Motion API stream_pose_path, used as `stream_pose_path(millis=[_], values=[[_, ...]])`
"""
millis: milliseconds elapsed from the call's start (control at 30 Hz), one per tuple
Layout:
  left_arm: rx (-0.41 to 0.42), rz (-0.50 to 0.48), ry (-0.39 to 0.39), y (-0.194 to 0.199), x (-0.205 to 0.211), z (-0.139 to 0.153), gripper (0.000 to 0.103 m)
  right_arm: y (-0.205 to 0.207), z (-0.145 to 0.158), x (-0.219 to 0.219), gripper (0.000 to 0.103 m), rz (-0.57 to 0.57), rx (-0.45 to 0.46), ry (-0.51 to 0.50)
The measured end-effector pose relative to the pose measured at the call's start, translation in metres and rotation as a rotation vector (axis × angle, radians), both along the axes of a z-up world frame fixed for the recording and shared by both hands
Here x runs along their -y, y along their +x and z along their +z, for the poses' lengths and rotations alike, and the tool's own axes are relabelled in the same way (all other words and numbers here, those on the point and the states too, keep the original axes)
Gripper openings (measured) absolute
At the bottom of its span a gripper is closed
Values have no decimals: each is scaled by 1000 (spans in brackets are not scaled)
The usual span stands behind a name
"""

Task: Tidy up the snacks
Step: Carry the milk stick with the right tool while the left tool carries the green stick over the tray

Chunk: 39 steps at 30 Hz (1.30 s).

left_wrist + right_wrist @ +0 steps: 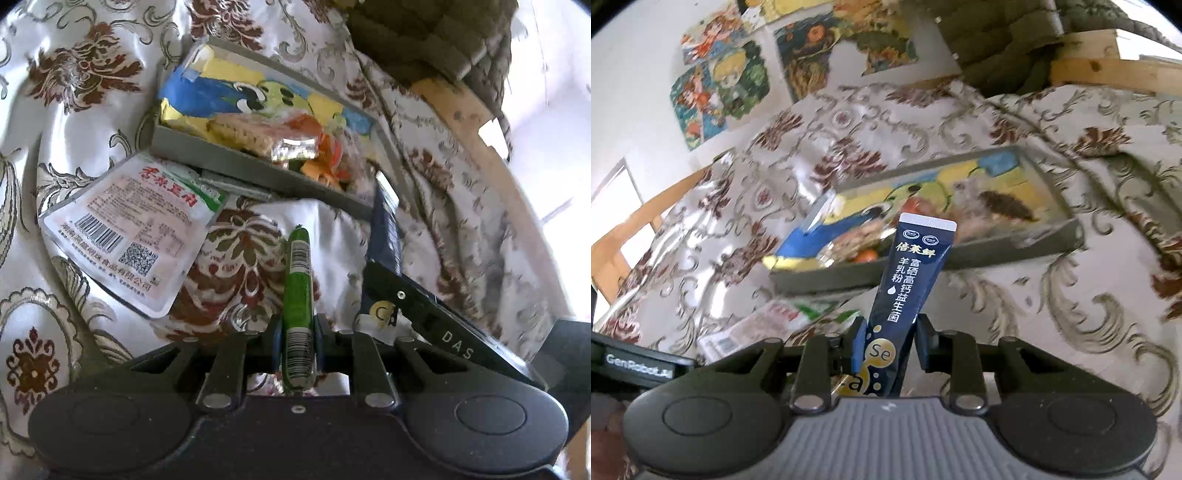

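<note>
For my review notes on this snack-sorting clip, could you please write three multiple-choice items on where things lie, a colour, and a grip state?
1. Where does the white pouch lie?
A. inside the grey tray
B. on the floral cloth, beside the tray
C. in the right tool

2. What colour is the sausage stick in the left tool?
A. green
B. red
C. white

3. What is the right tool doing?
A. open, empty
B. shut on a navy sachet
C. shut on an orange

Key: B, it rests on the cloth outside the tray wall; A, green wrapper; B, the navy sachet stands between its fingers.
</note>
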<state>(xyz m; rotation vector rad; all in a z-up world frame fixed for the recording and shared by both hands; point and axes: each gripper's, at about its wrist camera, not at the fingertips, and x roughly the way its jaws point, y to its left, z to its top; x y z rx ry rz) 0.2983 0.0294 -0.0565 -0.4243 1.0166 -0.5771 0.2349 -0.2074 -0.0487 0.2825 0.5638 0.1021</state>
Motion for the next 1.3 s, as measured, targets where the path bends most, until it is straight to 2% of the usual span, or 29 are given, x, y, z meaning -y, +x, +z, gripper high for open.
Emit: stream_pose_path(millis=[233,400,567,667,833,967,1100,1300], values=[[114,0,-68,-5,-1,19,18,3,8,22,30,-73,29,21],[305,23,-30,-7,7,37,18,9,10,25,30,-78,46,30],[402,90,-29,12,10,41,18,19,17,20,30,-49,93,13],[475,157,22,29,11,46,18,36,26,21,30,-55,136,9],[500,226,69,65,10,47,18,76,40,29,30,-83,207,17],[521,243,107,89,21,43,18,108,42,35,30,-101,216,20],[491,260,187,105,23,24,18,137,33,25,30,-76,220,-65],[462,260,265,120,25,4,18,146,6,9,30,-74,208,-158]])
